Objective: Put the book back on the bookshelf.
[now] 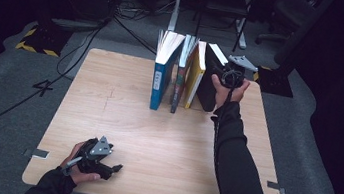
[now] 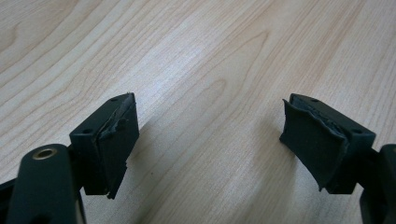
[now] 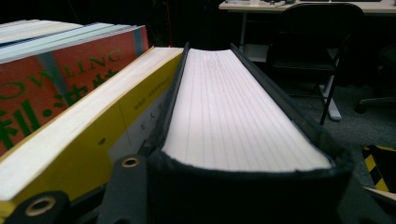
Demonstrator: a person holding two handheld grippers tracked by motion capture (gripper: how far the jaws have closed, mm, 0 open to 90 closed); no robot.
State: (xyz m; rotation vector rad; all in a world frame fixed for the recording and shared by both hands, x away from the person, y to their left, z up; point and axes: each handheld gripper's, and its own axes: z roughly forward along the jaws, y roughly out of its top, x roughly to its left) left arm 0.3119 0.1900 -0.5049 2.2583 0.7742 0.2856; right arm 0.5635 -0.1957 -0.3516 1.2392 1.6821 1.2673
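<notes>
Right gripper (image 1: 226, 76) was up at the far right end of the book row, clamped on the black book (image 1: 208, 84). Right gripper view: its jaws sat either side of that book's spine end, closed onto the covers, white page block (image 3: 233, 112) running away between them.

Black book stood on the table (image 1: 154, 140), far side, right of centre, tilted with its top leaning right. It was the rightmost of four. Just left of it, touching, the yellow book (image 1: 194, 82); then a thin book with a red cover (image 3: 56, 88), green lettering on it; then the blue book (image 1: 161, 83) at the left end, pages fanned open at the top. All four upright or near upright, spines toward the near edge.

Left gripper (image 1: 112, 168) was well apart from the books, near the left corner of the table's near edge, low over the wood, hand (image 1: 77, 165) wrapped round it. Left gripper view: jaws wide apart, nothing between them, bare wood grain below. Pads (image 2: 116, 149) looked worn and peeling at the edges.

Beyond the table: grey carpet, cables, a black chair (image 3: 313, 42).
</notes>
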